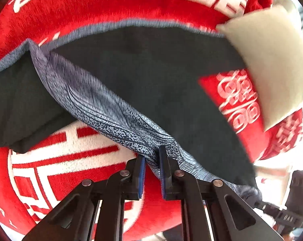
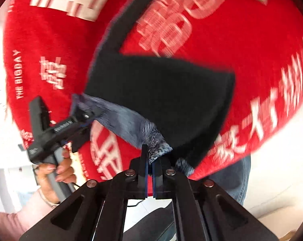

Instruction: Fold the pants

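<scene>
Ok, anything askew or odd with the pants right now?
Nothing damaged. The pants are mid-fold: the patterned waistband is bunched and twisted between the left gripper and right gripper. A beige pillow overlaps their far edge.

My right tool (image 2: 149, 160) view is motion-blurred: white print on the red blanket (image 2: 242, 46) smears, mostly unreadable. Pants (image 1: 151, 80) run off the left-wrist frame's left edge. Beige cushion (image 1: 272, 60) blurred, partly cut off at the right edge. My hand (image 2: 57, 172) is partly hidden behind my left tool (image 2: 85, 118).
</scene>
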`<state>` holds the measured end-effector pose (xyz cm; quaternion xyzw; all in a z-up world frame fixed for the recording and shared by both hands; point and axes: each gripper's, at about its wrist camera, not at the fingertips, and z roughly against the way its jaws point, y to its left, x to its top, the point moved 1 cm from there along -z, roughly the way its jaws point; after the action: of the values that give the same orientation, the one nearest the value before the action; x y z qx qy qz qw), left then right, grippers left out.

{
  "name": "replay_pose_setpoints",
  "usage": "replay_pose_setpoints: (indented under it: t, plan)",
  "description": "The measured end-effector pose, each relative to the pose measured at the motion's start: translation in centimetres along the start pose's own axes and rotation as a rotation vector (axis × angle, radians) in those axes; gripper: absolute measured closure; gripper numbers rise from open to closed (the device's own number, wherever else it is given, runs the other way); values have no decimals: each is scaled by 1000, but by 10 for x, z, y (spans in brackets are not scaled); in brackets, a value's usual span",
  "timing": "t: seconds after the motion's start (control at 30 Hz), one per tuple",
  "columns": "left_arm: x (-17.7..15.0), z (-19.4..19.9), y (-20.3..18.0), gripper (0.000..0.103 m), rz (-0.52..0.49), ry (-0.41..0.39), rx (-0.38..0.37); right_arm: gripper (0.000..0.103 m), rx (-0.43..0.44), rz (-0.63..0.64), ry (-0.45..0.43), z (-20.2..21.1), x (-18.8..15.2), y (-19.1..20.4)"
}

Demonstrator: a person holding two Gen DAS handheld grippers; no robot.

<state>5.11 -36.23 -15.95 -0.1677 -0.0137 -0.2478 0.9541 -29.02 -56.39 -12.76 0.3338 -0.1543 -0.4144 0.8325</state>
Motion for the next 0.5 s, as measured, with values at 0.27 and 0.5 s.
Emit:
replay_pose_setpoints:
  t: [0.27, 0.5]
  plan:
    - [77, 50, -27, 89, 30, -79, -19, 100, -1, 180, -63, 57, 135, 59]
    - [162, 37, -48, 89, -17, -167, 80, 100, -94, 331, -68, 33, 268, 94]
